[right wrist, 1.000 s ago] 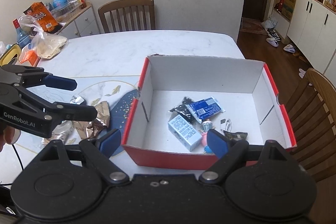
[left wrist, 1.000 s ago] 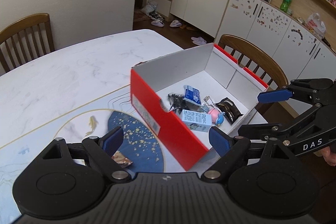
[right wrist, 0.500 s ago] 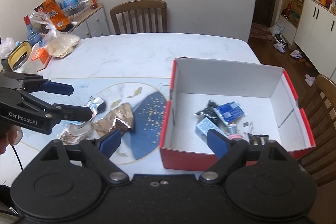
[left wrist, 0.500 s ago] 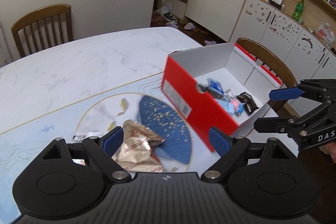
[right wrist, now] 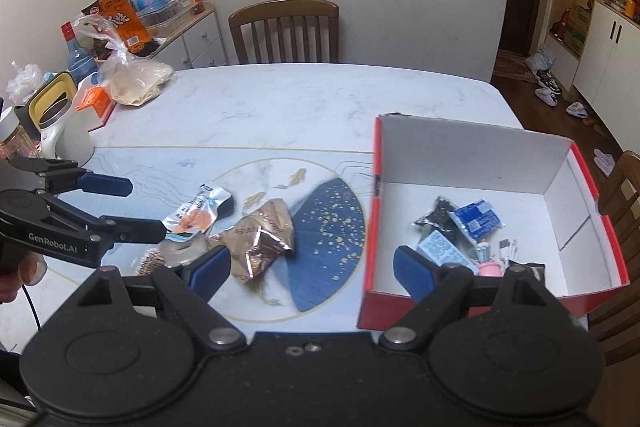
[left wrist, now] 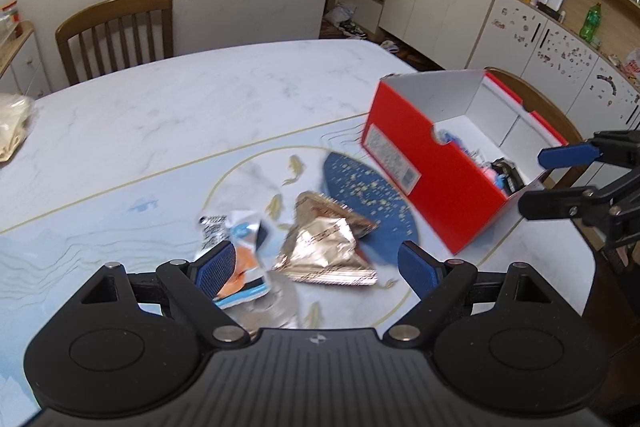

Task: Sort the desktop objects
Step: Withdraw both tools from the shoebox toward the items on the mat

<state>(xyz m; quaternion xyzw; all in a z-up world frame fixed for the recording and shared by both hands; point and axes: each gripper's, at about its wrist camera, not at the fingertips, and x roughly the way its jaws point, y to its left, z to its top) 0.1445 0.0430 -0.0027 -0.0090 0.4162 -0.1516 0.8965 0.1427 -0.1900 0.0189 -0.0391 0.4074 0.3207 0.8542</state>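
Note:
A red cardboard box (right wrist: 472, 295) (left wrist: 436, 183) with white inside stands at the table's right end and holds several small packets (right wrist: 476, 219). On the table mat lie a crumpled bronze foil packet (left wrist: 328, 247) (right wrist: 264, 235), a white and orange snack packet (left wrist: 236, 251) (right wrist: 196, 215) and a clear plastic piece (left wrist: 272, 307). My left gripper (left wrist: 316, 267) (right wrist: 140, 207) hovers open just above these wrappers. My right gripper (right wrist: 312, 267) (left wrist: 540, 183) is open, between the foil packet and the box front, holding nothing.
The marble-pattern table (right wrist: 304, 99) has wooden chairs at its far side (right wrist: 284, 31) and right end (right wrist: 624, 187). Bags, bottles and a white appliance (right wrist: 60, 123) crowd the left edge. Cabinets and shelves (left wrist: 520, 7) line the room behind the box.
Both grippers have swung left, away from the box toward the loose wrappers, which have come into view. Both stay open and empty.

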